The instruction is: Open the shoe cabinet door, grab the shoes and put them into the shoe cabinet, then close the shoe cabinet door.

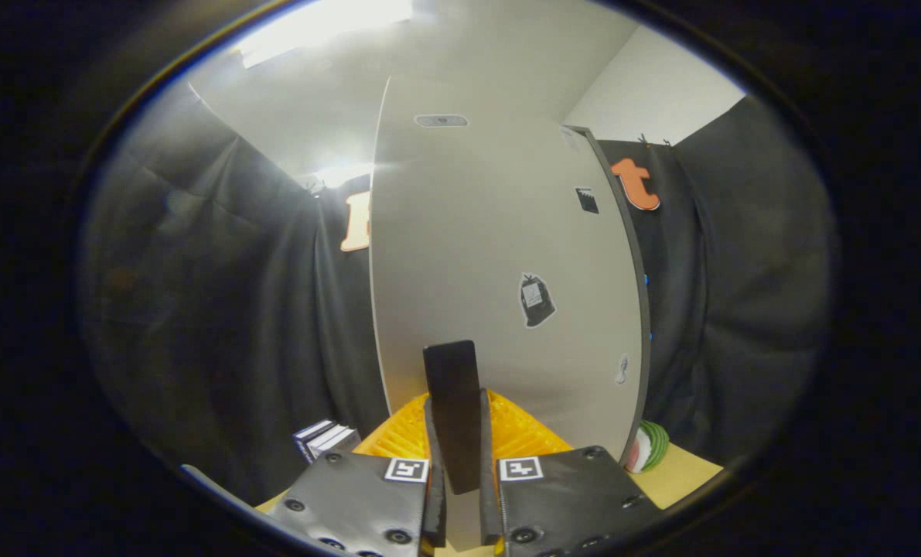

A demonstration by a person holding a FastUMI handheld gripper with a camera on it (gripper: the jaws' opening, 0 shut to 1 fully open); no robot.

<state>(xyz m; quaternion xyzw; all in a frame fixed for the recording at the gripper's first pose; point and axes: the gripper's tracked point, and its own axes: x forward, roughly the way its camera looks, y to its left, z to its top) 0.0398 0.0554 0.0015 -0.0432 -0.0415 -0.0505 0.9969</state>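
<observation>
Door: tall pale-grey flat-panelled shoe cabinet door [499,255], straight ahead of the fingers, upright, dotted with small stickers.
Handle: dark flat upright bar handle [454,414], standing off the door's lower part and running down between the two fingers.
Gripper [460,464]: fingers drawn close on either side of the handle, seemingly clamped on it; pad contact not fully clear.
Step in hand: judged as working the door by its handle; opening or closing cannot be told here.
Door gap: cannot tell whether ajar or flush; dark edge strip [636,309] visible along the right side.
Shoes: not made out; striped green-and-white rounded object [647,446] lying on the tan tabletop [684,472] beyond the right finger, identity unclear.
Nearby: small stack of dark-and-white boxes [325,439] near the left finger, well apart from the handle.
Doing it well: keep the grip square on the bar, follow the hinge's arc rather than a straight line, move slowly so the bar does not slide out.
Risk: slipping off the smooth bar; twisting the wrist against the hinge.
</observation>
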